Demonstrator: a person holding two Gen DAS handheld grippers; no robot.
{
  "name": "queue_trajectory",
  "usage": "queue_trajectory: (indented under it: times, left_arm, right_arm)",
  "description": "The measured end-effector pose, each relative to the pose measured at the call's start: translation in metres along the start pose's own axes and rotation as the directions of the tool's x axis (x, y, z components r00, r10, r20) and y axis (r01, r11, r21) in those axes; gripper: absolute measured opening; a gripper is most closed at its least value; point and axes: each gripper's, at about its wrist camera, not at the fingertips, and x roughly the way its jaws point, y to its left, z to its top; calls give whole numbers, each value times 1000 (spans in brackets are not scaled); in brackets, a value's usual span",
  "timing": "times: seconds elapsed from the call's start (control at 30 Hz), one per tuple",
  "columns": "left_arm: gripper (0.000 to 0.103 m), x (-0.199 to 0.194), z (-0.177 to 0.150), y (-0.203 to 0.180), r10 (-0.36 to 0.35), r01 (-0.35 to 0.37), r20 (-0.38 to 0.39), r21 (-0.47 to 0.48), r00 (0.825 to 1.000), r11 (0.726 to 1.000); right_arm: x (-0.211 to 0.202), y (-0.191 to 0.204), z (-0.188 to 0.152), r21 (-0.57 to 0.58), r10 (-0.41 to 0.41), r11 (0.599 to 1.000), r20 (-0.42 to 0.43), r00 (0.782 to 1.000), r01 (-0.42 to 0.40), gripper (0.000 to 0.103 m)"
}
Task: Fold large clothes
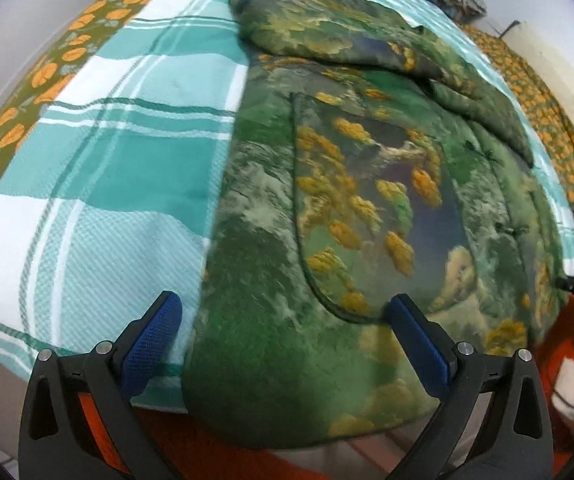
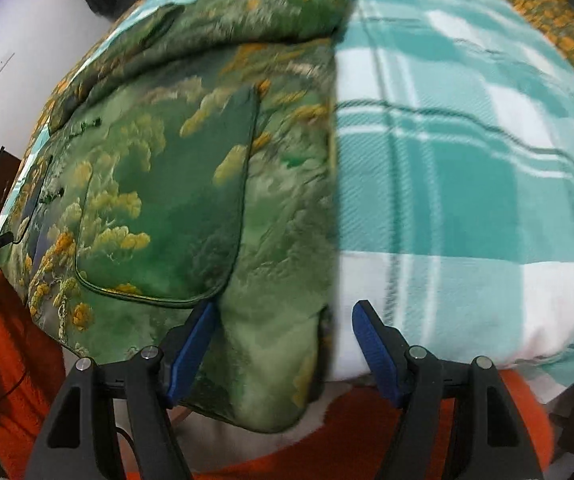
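Lying flat on a bed: a green padded jacket (image 1: 367,208) printed with yellow trees, its sleeves folded across the upper part, its hem hanging slightly over the near edge. Covering the bed: a teal-and-white plaid blanket (image 1: 119,168) over an orange-flowered sheet (image 1: 19,120). Hovering over the jacket's near left hem corner: the left gripper (image 1: 283,316), blue fingers (image 1: 151,344) spread wide, pinching nothing. Hovering over the opposite hem corner: the right gripper (image 2: 283,320), fingers (image 2: 379,352) also spread (fabric showing between them, not pressed). Showing below the bed edge: orange cloth (image 2: 23,360).
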Motion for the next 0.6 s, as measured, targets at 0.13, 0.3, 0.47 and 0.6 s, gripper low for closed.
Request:
queue_trajectory:
  times: [0.13, 0.3, 0.47, 0.6]
  left_arm:
    - [49, -8, -6, -3, -1, 1, -28, 14, 1000, 1000]
    - [11, -23, -5, 3, -39, 38, -16, -52, 999, 998]
    - [9, -50, -3, -12, -31, 32, 42, -25, 999, 999]
    - [9, -76, -1, -19, -64, 65, 82, -3, 995, 998]
  right_arm:
    - [-11, 8, -3, -18, 34, 999, 31, 999, -34, 39]
    - [-32, 11, 2, 15, 68, 997, 97, 993, -70, 15]
    - [-64, 20, 9, 1, 110, 994, 174, 979, -111, 13]
    - [-88, 24, 11, -9, 133, 991, 211, 968, -134, 13]
